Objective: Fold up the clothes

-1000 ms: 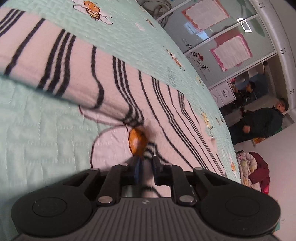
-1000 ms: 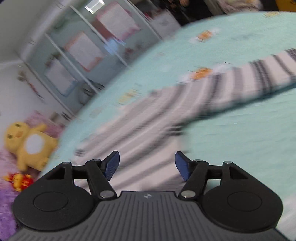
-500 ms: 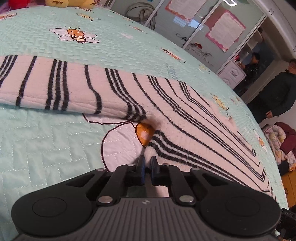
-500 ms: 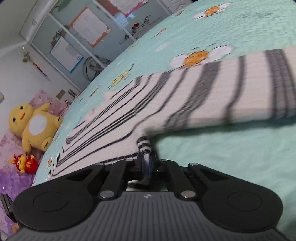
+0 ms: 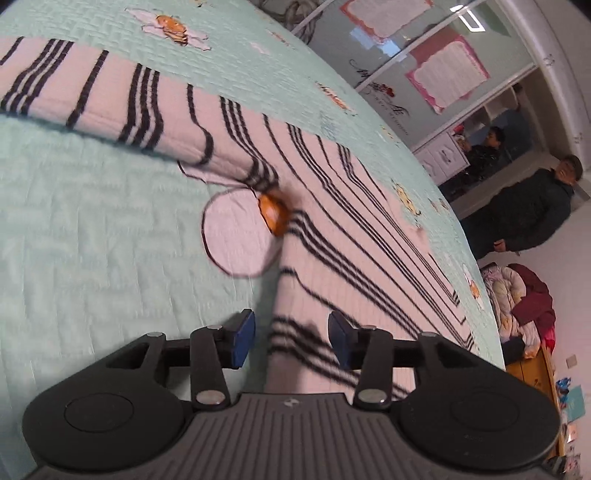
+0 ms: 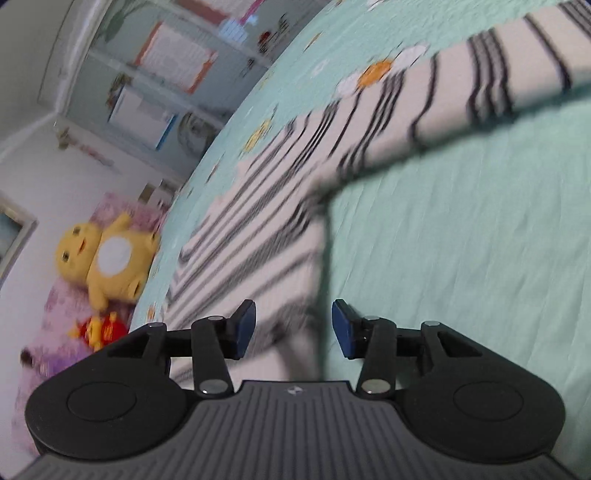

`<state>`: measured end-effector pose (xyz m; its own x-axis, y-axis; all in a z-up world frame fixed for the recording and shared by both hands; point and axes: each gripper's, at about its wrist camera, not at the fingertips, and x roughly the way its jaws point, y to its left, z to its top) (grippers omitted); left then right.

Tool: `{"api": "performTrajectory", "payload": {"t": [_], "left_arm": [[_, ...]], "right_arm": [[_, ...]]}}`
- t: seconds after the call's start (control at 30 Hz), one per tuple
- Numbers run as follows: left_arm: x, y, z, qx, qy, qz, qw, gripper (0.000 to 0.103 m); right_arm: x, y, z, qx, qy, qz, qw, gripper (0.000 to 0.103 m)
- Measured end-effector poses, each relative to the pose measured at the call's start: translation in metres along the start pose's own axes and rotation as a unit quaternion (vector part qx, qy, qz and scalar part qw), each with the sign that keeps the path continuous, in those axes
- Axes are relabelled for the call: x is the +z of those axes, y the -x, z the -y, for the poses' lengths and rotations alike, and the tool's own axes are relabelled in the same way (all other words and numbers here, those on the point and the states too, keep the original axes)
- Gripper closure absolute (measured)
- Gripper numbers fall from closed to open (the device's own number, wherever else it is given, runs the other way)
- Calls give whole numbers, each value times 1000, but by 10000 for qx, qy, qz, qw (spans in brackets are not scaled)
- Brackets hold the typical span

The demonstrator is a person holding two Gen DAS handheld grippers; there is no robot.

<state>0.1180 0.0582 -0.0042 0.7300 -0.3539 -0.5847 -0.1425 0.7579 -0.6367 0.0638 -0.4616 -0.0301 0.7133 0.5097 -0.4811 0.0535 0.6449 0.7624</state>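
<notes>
A white garment with black stripes (image 5: 332, 229) lies spread on a mint green quilt (image 5: 92, 240); one sleeve stretches off to the upper left. My left gripper (image 5: 291, 338) hovers over the garment's near edge with its jaws opening; striped cloth lies between the blue pads (image 5: 242, 332) but they do not press it. In the right wrist view the same striped garment (image 6: 266, 229) is blurred. My right gripper (image 6: 293, 326) is opening too, the cloth's edge lying loose between its pads, untouched.
The quilt (image 6: 461, 258) carries printed bees and flowers (image 5: 173, 27). A yellow plush toy (image 6: 107, 258) and a small red toy (image 6: 98, 328) lie beside the bed. A person in dark clothes (image 5: 532, 206) stands at the doorway, near a pile of bedding (image 5: 517, 306).
Both grippers were pinched shut on a fold of striped cloth half a second ago; now both have opened and the cloth lies flat between the pads.
</notes>
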Motion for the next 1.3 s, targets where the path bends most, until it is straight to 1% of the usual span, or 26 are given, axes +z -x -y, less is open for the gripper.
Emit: {"api": "performTrajectory", "payload": {"t": [0.03, 0.07, 0.1, 0.17, 0.23, 0.33, 0.43, 0.47, 0.5, 0.57, 0.6, 0.63, 0.67, 0.77, 0.8, 0.83, 0.87, 0.9, 0.93, 0.97, 1.03, 1.13, 1.2, 1.23, 1.27, 1.3], "left_arm": [[-2, 0, 4, 163, -97, 39, 9998, 74], [-3, -1, 7, 407, -196, 53, 9990, 97], [-2, -3, 9, 593, -254, 34, 9979, 95], [0, 0, 11, 762, -396, 65, 9963, 95], [1, 2, 12, 944, -659, 100, 9933, 95], [-1, 1, 9, 898, -736, 126, 9932, 94], [-2, 6, 5, 765, -551, 138, 9954, 90], [-2, 10, 3, 704, -436, 106, 9965, 88], [-3, 17, 2, 641, -319, 48, 9974, 85], [-9, 30, 0, 523, -225, -96, 9983, 66], [-13, 38, -1, 451, -242, -165, 9986, 61], [-17, 45, -2, 372, -259, -224, 9987, 52], [-23, 50, -3, 286, -280, -261, 9989, 46], [-38, 53, 4, 319, -567, -235, 9976, 43], [-43, 54, 7, 355, -685, -213, 9968, 44], [-47, 53, 10, 442, -799, -184, 9957, 52], [-49, 52, 12, 644, -906, -151, 9937, 84], [-51, 50, 13, 799, -990, -168, 9917, 98], [-52, 50, 11, 829, -992, -197, 9914, 95], [-51, 52, 6, 850, -950, -168, 9917, 95], [-50, 56, -1, 873, -853, -154, 9924, 95], [-48, 61, -7, 818, -758, -168, 9936, 94], [-48, 65, -8, 797, -652, -138, 9946, 91], [-49, 69, -8, 792, -572, -118, 9951, 90], [-50, 75, -8, 806, -479, -92, 9955, 86], [-52, 83, -7, 839, -406, -56, 9956, 82]], "right_arm": [[-6, -3, -7, -100, 149, -30, 9998, 65], [-9, -7, -12, -241, 223, -57, 9994, 85], [-11, -10, -15, -372, 241, -109, 9990, 97], [-11, -10, -15, -520, 300, -71, 9982, 99], [-10, 1, 1, -461, 19, 36, 9989, 99], [-12, 14, 22, -287, -423, 134, 9986, 101], [-16, 17, 16, -366, -386, 135, 9985, 97], [-17, 18, 13, -398, -367, 131, 9984, 92], [-19, 22, 10, -400, -378, 131, 9984, 89], [-27, 35, 7, -333, -455, 138, 9983, 73], [-34, 43, 7, -278, -488, 129, 9983, 70], [-40, 49, 7, -247, -485, 107, 9985, 68], [-46, 54, 5, -230, -458, 84, 9986, 68], [-63, 63, 1, -282, -290, 103, 9991, 68], [-66, 64, -2, -330, -207, 118, 9992, 68], [-70, 65, -5, -379, -123, 133, 9991, 71], [-71, 65, -7, -474, -80, 147, 9987, 83], [-71, 64, -8, -581, -74, 146, 9982, 94], [-71, 63, -8, -666, -70, 132, 9977, 99], [-72, 65, -6, -727, -55, 142, 9972, 100], [-75, 73, 2, -770, -154, 217, 9967, 101], [-75, 80, 16, -638, -406, 252, 9968, 102], [-76, 81, 13, -634, -349, 241, 9971, 101], [-76, 82, 12, -617, -373, 251, 9971, 97], [-76, 84, 11, -576, -426, 271, 9971, 94], [-77, 88, 9, -539, -466, 307, 9970, 94]]}}
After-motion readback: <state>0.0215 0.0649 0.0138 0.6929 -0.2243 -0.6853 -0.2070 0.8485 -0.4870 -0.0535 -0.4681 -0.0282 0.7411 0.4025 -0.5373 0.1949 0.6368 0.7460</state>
